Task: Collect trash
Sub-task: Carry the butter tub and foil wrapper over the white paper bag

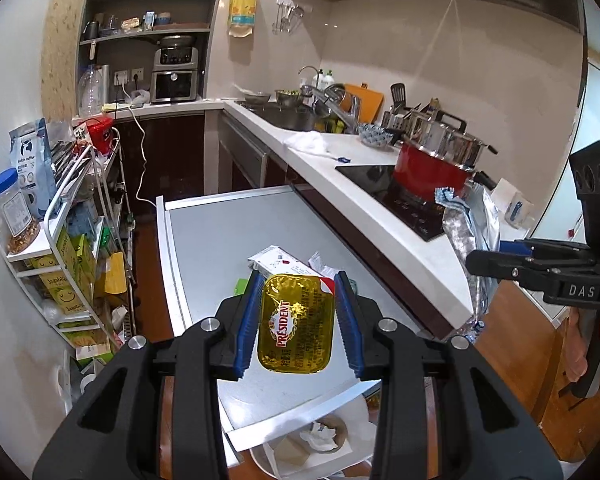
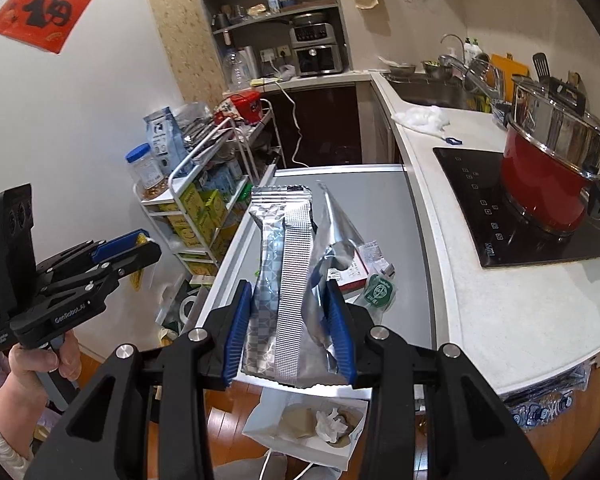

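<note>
- One white counter (image 2: pixel 512 320) runs along the right, its curved edge just beside the grey table; one black cooktop (image 2: pixel 480 196) is set into it.
- One grey table (image 1: pixel 204 240) with a raised white rim; the far half is bare, the near edge ends above the floor.
- One white wire rack (image 1: pixel 66 216) packed with boxes and a jar stands close on the table's left, leaving only a narrow strip of floor between.
- One red pot (image 2: pixel 540 184) with a steel lid sits on the cooktop, well apart from the table.
- One white paper bag (image 2: pixel 304 432) sits open on the floor below the table's near edge, with crumpled tissue and brown paper inside.
- Two grippers, one per hand. Right gripper (image 2: pixel 288 320) is narrow, clamped on one silver foil wrapper (image 2: pixel 288 264), held upright above the table's near edge.
- Left gripper (image 1: pixel 296 320) is narrow, pads pinching one gold butter packet (image 1: pixel 296 324) by its sides, lifted clear of the table.
- About three small scraps remain on the table: one white-and-red packet (image 2: pixel 360 260), one green round-label sachet (image 2: pixel 380 292), one small torn wrapper piece (image 1: pixel 320 266); exact count is hard to tell behind the grippers.
- One white cloth (image 2: pixel 424 118) and one small blue item (image 2: pixel 452 141) lie on the counter far back.
</note>
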The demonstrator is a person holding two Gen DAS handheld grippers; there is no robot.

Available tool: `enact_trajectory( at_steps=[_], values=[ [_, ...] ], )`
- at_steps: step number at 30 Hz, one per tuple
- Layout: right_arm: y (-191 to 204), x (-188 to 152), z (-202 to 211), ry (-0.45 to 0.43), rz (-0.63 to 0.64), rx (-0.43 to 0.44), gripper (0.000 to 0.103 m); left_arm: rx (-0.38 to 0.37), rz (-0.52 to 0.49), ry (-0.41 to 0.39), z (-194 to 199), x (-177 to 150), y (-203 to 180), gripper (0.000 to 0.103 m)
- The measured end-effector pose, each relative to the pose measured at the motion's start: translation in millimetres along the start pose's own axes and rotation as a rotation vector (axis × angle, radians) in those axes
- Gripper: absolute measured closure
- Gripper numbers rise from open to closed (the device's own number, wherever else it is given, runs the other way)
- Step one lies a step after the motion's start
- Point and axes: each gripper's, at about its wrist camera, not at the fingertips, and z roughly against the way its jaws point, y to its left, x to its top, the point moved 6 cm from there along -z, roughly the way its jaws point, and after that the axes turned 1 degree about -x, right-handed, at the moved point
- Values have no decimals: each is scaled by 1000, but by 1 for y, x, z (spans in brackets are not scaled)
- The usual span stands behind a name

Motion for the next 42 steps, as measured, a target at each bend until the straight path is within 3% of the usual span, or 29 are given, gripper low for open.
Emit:
enact_trajectory(
  at_steps=[10, 19, 27, 34, 42],
  values=[
    [13, -39, 16, 85, 27, 53, 66, -43, -37, 22, 23, -20, -23, 66],
    [5, -107, -17, 268, 16, 16, 66, -92, -31, 184, 2, -79, -34, 66],
    [-8, -169, -70, 439, -12, -21, 66, -112, -8, 351, -36, -146, -35, 66],
    [-12, -194, -111, 489, -47, -29, 66, -112, -6, 430, -64, -178, -38, 66],
    [-17, -192, -134, 491, -62, -47, 65, -112, 6, 443, -87, -179, -36, 66]
  ],
)
